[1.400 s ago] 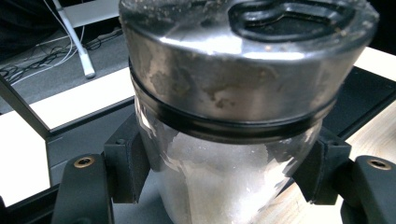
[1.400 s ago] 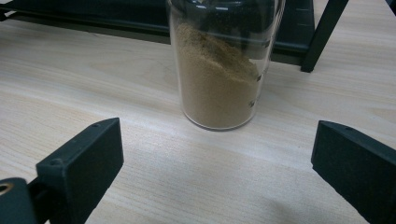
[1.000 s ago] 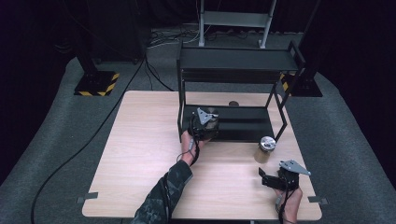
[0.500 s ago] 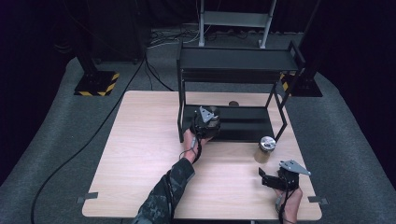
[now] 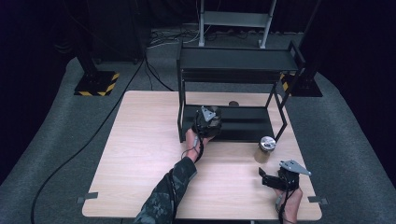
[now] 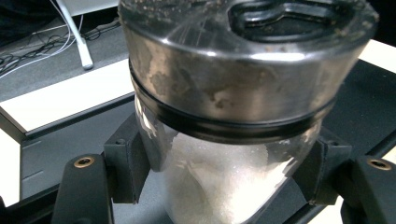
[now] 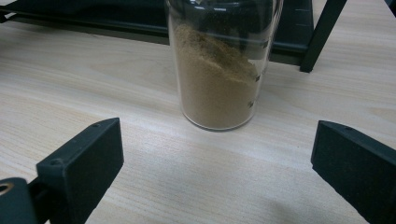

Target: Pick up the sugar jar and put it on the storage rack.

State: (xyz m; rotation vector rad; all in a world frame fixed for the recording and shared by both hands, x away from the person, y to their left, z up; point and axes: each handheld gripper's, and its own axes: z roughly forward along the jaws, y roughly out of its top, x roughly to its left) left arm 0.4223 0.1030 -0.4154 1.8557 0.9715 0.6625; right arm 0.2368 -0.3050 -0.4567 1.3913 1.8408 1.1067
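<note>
since a second ago the left gripper (image 5: 208,122) has eased slightly forward over the rack's lower shelf, while the right gripper (image 5: 276,179) has stayed put. the left gripper's two black jaws clamp the glass body of a white-powder jar (image 6: 224,154), a round clear jar with a scuffed metal lid and a black ring under it, held at the near left of the shelf. the right gripper rests with its jaws spread wide and nothing between them, near the table's (image 5: 140,154) front right edge. ahead of it, well apart, stands a brown-powder jar (image 7: 219,65), upright on the pale wood just in front of the rack (image 5: 236,60). two jars, two grippers, one black metal rack with two flat tiers. the table's left half lies bare.
</note>
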